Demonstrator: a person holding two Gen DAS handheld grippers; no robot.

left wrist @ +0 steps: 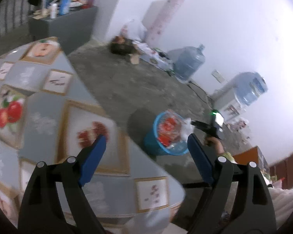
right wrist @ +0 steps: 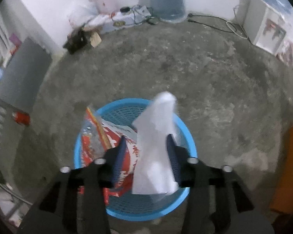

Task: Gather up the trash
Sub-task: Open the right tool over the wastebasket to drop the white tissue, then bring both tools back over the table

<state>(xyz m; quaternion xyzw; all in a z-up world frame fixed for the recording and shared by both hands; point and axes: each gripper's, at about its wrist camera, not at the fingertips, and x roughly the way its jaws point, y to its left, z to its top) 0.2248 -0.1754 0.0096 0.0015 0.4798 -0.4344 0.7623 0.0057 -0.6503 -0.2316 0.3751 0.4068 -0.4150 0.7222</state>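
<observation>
A blue mesh waste basket (right wrist: pixel 187 134) stands on the concrete floor; it also shows in the left wrist view (left wrist: pixel 152 142). Red and white wrappers (right wrist: pixel 125 150) lie inside it. My right gripper (right wrist: pixel 146 142) hangs directly over the basket, its jaws parted, with a crumpled white plastic sheet (right wrist: pixel 156 136) between them; the sheet looks loose. The right gripper (left wrist: pixel 205 126) also shows in the left wrist view, beside the basket. My left gripper (left wrist: pixel 146 142) is open and empty above the edge of a table with a fruit-print cloth (left wrist: pixel 48 105).
Two large water jugs (left wrist: pixel 189 62) (left wrist: pixel 250 87) stand by the white wall. Bags and boxes (right wrist: pixel 107 23) lie along the far wall. A grey cabinet (right wrist: pixel 21 68) is on the left, a red can (right wrist: pixel 20 117) lies near it, and cables (right wrist: pixel 214 23) run across the floor.
</observation>
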